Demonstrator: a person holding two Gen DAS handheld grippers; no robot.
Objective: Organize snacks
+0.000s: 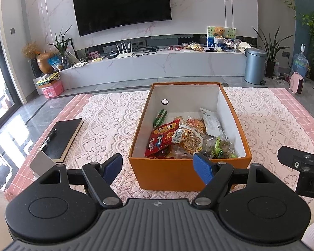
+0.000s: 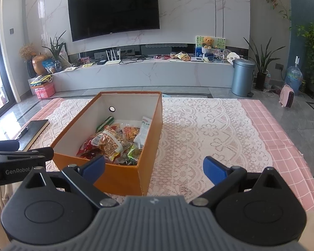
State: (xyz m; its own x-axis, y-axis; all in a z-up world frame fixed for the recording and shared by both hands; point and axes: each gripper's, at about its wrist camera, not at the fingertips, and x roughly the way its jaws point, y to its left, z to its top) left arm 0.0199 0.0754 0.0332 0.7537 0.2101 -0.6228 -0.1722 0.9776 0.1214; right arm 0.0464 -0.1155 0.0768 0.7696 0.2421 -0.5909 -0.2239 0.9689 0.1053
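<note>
**Both grippers released, snacks piled in orange box**

Left gripper (image 1: 158,166): matte black linkage arms w/ textured blue pads (image 1: 203,168), spread wide, holding nothing, hanging just short of the box's near wall. Right gripper (image 2: 155,169): same build, jaws also wide apart and empty; its left pad sits in front of the box's near corner, the right pad over bare lace. The left unit's black side shows at the right wrist view's left edge, printed "GenRobot".

Orange cardboard box (image 1: 167,171), rectangular, white inside, round hole in the far wall, stands on the counter (image 1: 282,121), which wears a white lace cloth over pink checked fabric. Snacks (image 1: 188,138) fill the box's near half: glossy red bag w/ cartoon figures and Chinese characters, clear crinkly pack of orange crackers w/ a barcode label, green wrapped sweets, a white sachet, a green stick pack toward the rear.

Left of the box, well apart: flat black notebook (image 1: 62,138) w/ a pen on top.
</note>
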